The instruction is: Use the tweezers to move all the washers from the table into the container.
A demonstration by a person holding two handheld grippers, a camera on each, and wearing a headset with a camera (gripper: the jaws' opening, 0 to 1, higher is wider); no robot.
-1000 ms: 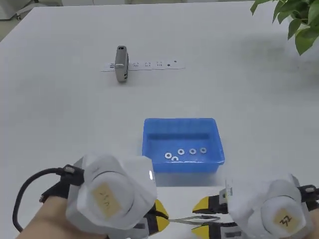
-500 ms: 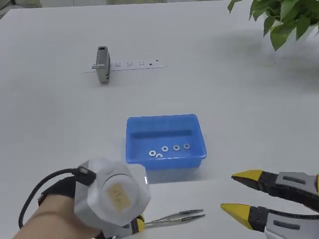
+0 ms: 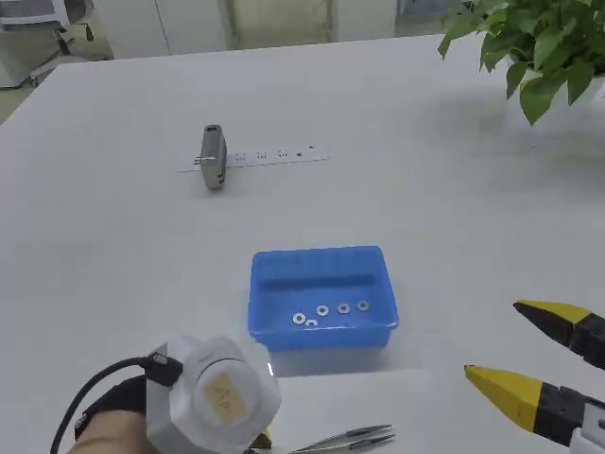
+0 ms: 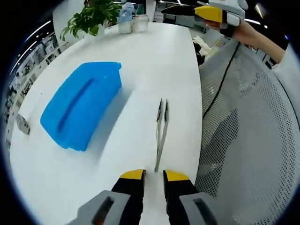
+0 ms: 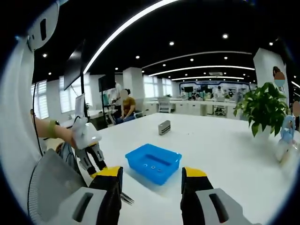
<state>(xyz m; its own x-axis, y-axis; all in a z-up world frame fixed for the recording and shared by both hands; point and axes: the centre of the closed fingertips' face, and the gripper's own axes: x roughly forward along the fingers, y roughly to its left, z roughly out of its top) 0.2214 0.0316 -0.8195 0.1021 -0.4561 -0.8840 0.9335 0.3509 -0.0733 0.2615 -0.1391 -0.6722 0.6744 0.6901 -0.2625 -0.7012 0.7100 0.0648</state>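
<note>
- Five washers are lying in one blue container.
- One pair of tweezers is lying outside it.
- One power strip is carrying one grey adapter.
- One plant is standing nearby.

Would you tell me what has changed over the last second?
The right gripper has pulled away from the tweezers to the right, jaws open. The left gripper keeps hold of the tweezers' end; the blue container and its five washers stayed put.
</note>
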